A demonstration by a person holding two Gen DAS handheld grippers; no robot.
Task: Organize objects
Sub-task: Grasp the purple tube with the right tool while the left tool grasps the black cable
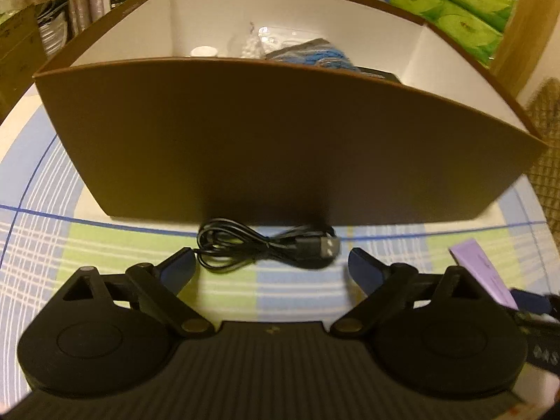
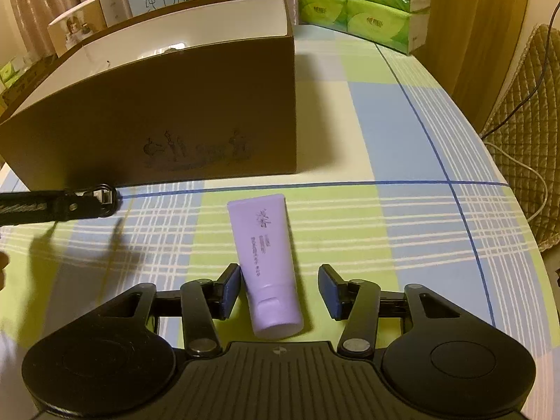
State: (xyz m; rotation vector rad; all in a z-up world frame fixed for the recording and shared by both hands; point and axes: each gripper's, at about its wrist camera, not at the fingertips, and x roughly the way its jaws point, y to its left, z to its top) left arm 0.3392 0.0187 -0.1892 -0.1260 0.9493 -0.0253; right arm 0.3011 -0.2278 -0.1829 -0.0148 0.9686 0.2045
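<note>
1. The left hand-held gripper (image 1: 271, 262) is spread wide just short of the coiled black USB cable (image 1: 266, 246), which lies on the table (image 1: 105, 245) against the foot of the brown box (image 1: 280, 147). I reckon the loose loops could slip out of a pinch, or only one strand gets caught and the coil unravels on the way up.
2. The cable sits so tight to the box wall that a push forward might nudge the box or jam a finger against the cardboard.
3. The right hand-held gripper (image 2: 280, 288) is also spread, with the lilac tube (image 2: 264, 262) lying flat between its fingers, cap end towards the camera. The left pad looks to be touching or just beside the tube, while the right stands apart. Closing unevenly could skid the smooth tube sideways or squeeze its soft body.
4. The box wall is tall, so either load may clip the rim if it is not lifted well clear.
5. Hard to make out: the box contents. I see only a white round thing, something clear and crinkly, and a blue and grey item (image 1: 315, 54).
6. The dark strap with a metal buckle (image 2: 70, 204) at the left edge of the right view is cut off, so I cannot tell what it belongs to.
</note>
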